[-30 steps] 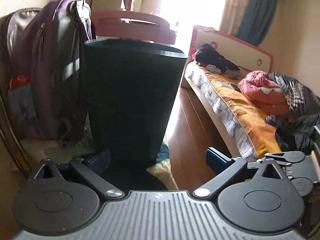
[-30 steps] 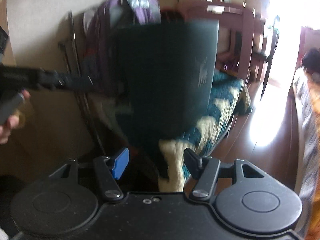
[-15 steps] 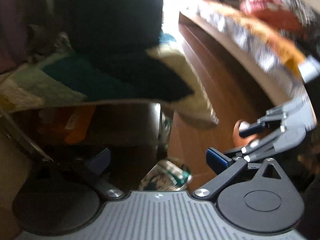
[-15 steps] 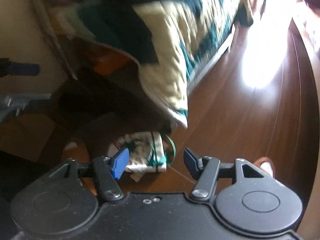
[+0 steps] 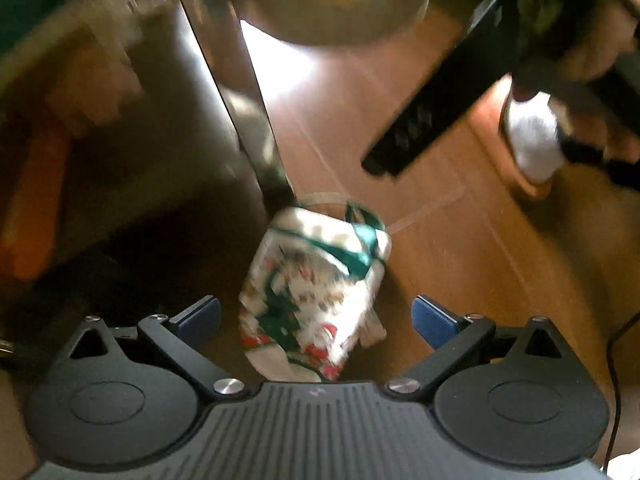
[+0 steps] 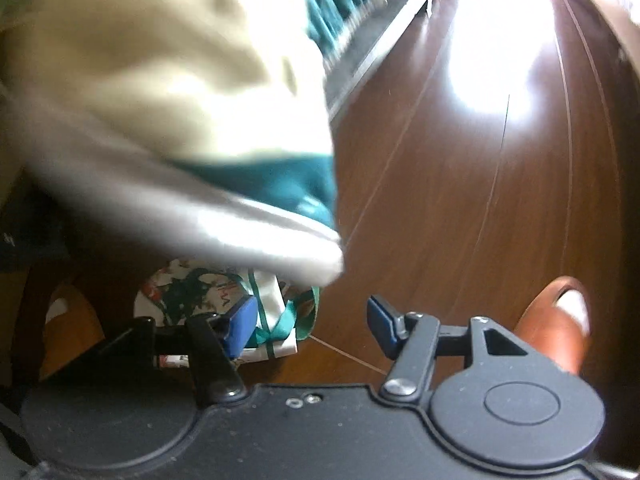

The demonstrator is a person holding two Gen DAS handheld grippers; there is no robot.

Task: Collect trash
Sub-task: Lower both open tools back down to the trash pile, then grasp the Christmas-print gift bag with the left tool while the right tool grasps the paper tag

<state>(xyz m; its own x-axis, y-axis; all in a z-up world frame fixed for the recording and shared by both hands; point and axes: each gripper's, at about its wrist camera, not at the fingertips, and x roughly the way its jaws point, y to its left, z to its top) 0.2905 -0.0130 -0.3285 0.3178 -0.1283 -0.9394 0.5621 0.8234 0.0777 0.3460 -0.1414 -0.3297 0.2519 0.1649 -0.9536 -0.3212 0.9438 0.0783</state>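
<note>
A crumpled white paper cup [image 5: 320,280] with green and red print lies on the wooden floor beside a table leg. My left gripper [image 5: 316,316] is open just above it, one finger on each side, not touching. In the right wrist view the cup [image 6: 216,304] lies partly behind the left finger. My right gripper [image 6: 312,320] is open, with the cup at its left finger and bare floor between the fingers. The right gripper body [image 5: 440,92] shows at the upper right of the left wrist view.
A metal table leg [image 5: 248,108] stands just beyond the cup. A cream and teal cloth [image 6: 180,80] hangs low over the cup. Brown slippers with white socks [image 5: 536,148] [image 6: 560,320] stand on the wooden floor [image 6: 480,200] to the right.
Both grippers have dropped from facing the black bin on the table down to the floor. The cup has come between the left fingers. Both stay open.
</note>
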